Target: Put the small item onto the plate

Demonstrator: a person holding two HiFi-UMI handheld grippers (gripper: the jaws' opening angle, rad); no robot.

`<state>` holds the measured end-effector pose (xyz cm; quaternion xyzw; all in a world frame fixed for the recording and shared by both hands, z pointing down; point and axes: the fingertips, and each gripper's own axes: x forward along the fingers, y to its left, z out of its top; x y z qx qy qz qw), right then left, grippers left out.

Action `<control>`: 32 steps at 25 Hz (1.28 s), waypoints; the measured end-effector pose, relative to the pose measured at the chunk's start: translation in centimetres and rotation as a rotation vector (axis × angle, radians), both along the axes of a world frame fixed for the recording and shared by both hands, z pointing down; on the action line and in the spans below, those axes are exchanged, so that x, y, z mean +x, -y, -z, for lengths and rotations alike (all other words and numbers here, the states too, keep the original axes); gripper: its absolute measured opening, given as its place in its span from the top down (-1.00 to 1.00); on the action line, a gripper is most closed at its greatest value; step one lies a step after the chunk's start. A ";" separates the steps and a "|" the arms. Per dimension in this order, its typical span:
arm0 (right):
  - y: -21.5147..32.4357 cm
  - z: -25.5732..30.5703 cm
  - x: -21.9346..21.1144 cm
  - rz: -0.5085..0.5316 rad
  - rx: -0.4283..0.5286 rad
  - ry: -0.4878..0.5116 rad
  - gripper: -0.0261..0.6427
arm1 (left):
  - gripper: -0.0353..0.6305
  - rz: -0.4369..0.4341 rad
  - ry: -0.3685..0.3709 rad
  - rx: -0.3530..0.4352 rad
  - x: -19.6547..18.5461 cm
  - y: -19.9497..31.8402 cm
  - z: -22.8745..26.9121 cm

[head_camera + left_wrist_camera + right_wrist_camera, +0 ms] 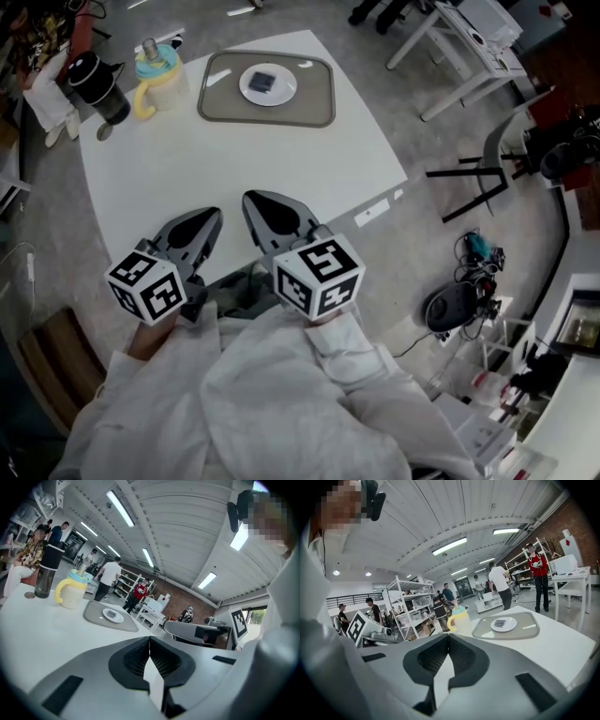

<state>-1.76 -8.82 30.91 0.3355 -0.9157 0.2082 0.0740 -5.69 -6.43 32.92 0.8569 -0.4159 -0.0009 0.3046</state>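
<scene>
A small dark flat item (263, 81) lies on the white plate (281, 94), which sits on a grey tray (314, 111) at the far side of the white table. The plate (117, 618) and the plate (510, 627) show small and distant in both gripper views, each with the item on it. My left gripper (212, 217) and right gripper (253, 200) hover side by side over the table's near edge, close to my body. Both are shut with nothing between their jaws.
At the far left stand a yellow-handled cup with a blue lid (157, 77) and a black bottle (97, 89). A white label (371, 213) lies near the table's right edge. Stools, cables and other tables surround the table; people stand in the background.
</scene>
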 end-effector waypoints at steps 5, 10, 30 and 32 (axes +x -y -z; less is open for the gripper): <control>-1.4 0.3 0.8 0.023 0.013 0.020 0.88 | 0.86 -0.017 0.029 -0.006 1.2 -1.3 -0.4; -1.7 -0.1 1.2 0.033 0.004 0.021 0.88 | 0.86 -0.020 0.045 -0.017 1.8 -1.1 -0.6; -1.1 -1.0 0.4 0.089 -0.002 -0.021 0.88 | 0.86 -0.033 0.035 -0.028 1.7 0.6 -0.7; -1.0 -1.0 0.3 0.090 0.001 -0.025 0.88 | 0.86 -0.035 0.038 -0.030 1.7 0.7 -0.8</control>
